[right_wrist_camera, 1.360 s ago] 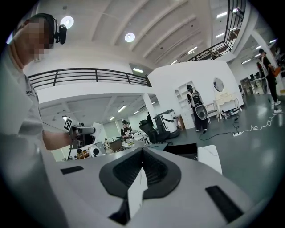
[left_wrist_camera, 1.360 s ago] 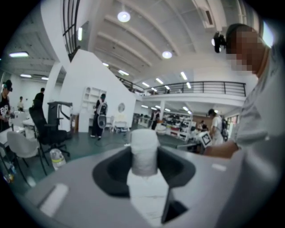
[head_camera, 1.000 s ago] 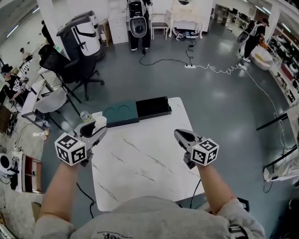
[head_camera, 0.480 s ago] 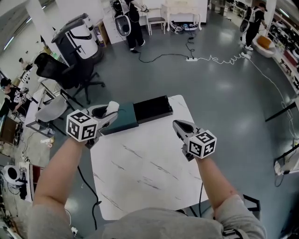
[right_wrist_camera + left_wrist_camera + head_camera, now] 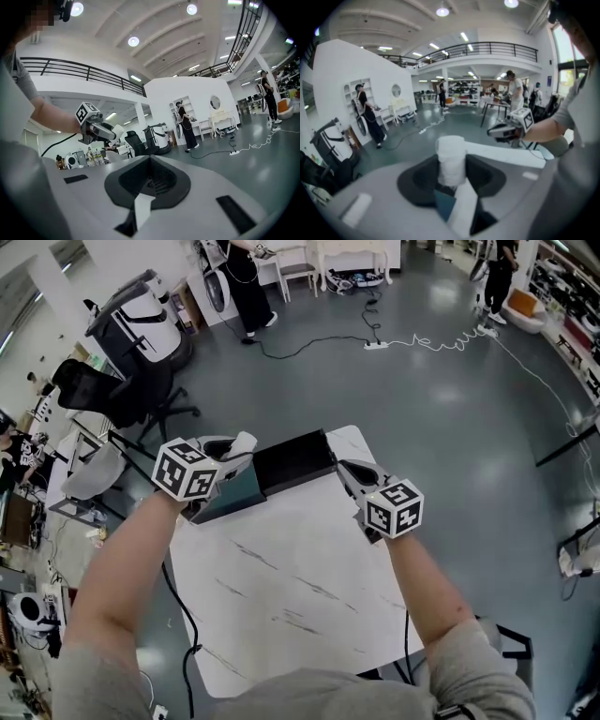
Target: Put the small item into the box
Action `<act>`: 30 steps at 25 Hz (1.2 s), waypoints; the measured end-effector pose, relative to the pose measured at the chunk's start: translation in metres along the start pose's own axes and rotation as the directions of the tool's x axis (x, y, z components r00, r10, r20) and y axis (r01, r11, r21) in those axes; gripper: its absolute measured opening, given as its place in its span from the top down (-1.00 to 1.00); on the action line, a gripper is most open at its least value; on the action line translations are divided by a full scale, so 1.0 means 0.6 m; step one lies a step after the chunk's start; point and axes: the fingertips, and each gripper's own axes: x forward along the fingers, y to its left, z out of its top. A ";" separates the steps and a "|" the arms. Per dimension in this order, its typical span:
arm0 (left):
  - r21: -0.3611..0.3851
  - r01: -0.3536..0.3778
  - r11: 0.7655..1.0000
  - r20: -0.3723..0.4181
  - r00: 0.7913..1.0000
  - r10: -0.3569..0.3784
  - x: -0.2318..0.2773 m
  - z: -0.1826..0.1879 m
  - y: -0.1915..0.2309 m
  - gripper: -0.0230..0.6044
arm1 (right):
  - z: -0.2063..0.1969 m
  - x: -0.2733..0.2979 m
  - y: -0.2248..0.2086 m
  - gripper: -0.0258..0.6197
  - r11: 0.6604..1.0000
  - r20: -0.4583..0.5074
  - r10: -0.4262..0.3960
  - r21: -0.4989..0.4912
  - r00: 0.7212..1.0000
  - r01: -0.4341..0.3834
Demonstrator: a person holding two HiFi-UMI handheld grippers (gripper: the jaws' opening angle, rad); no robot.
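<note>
Right now the left gripper is pinching the white item between its jaws, hovering at the upper left of the head view by the teal end of the box on the table's far edge. The right gripper is waiting just beside the box's black end, jaws pressed together on nothing. I'd say delivery is in hand. The next move is calling for lowering the item into the box's hollow, then spreading the jaws.
</note>
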 end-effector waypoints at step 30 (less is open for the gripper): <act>0.128 0.185 0.974 -0.252 0.956 -0.148 0.309 -0.063 -0.016 0.35 | 0.044 0.183 -0.087 0.90 0.993 -0.007 0.067 -0.097 0.998 -0.067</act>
